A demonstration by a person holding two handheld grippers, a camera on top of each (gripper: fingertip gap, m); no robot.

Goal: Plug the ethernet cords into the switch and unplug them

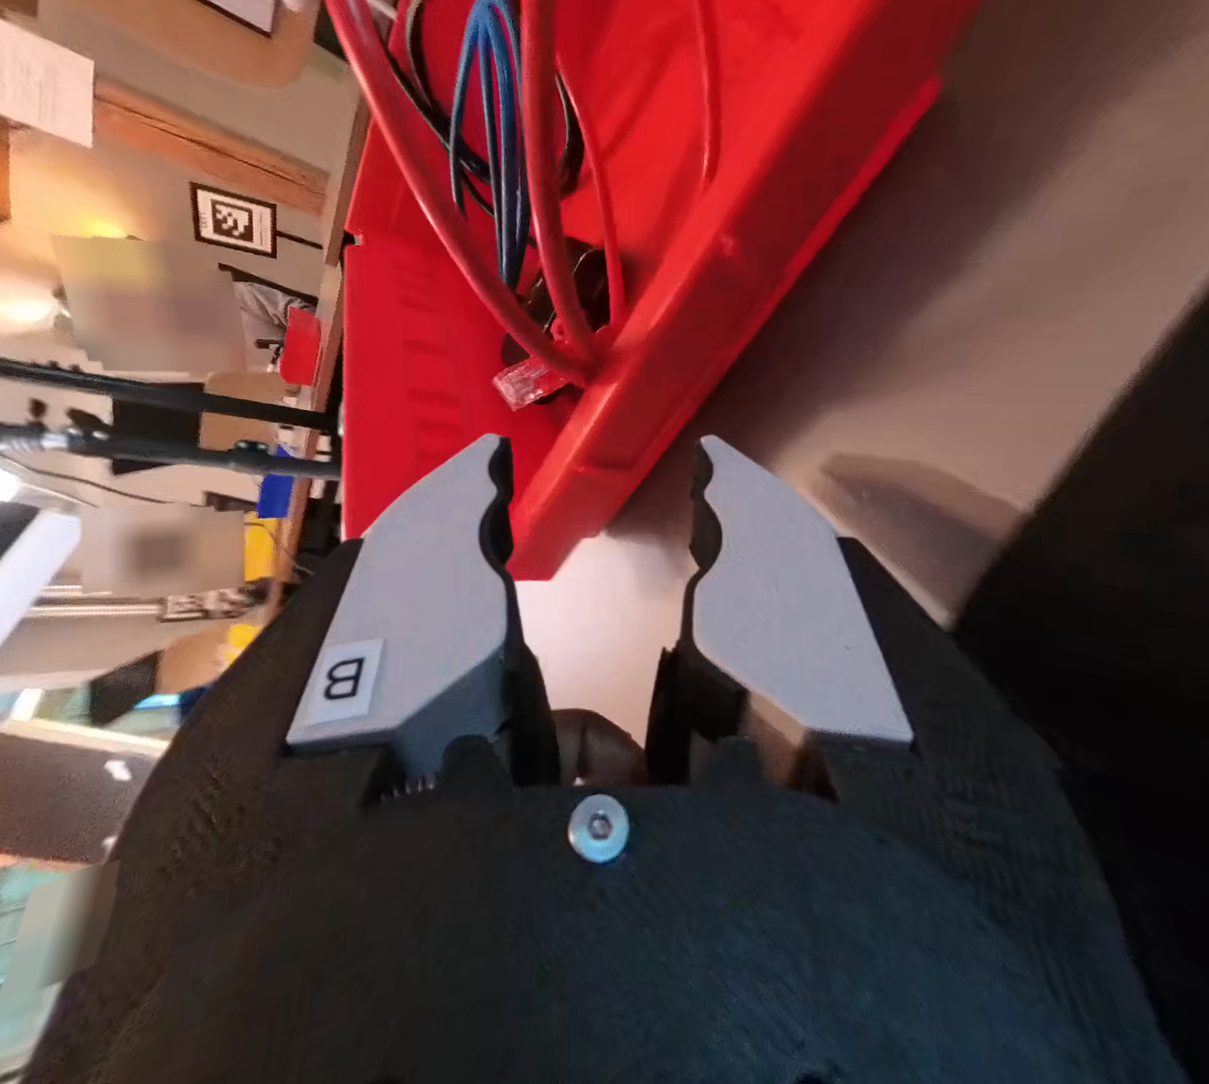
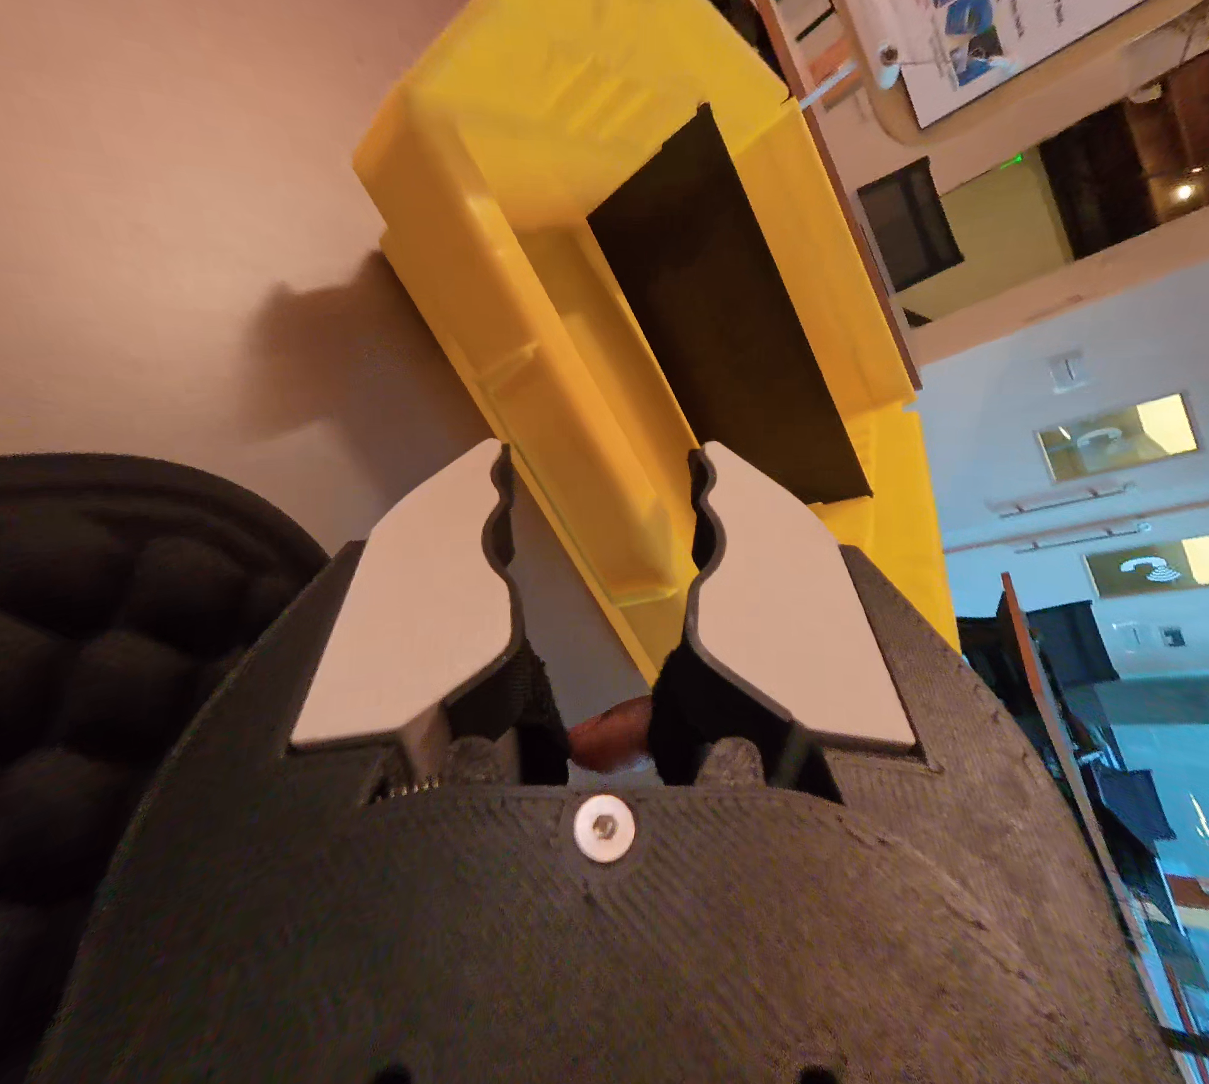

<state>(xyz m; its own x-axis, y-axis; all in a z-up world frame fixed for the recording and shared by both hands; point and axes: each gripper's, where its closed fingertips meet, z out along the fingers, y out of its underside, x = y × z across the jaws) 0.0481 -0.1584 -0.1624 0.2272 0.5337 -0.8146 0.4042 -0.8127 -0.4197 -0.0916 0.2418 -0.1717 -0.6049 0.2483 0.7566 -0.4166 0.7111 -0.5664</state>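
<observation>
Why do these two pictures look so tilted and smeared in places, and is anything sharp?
Left wrist view: the left gripper is sharp; the red bin and its cables look soft, with glare on the table. Right wrist view: the right gripper is crisp; the yellow bin casts a shadow, and wide-angle distortion bends the edges.

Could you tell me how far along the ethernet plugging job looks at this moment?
Nothing looks done: the red cords lie loose in the red bin, and the clear plug is unplugged. Both the left gripper and right gripper have open, empty jaws. The black box sits in the yellow bin. All plugging and unplugging remains.
</observation>
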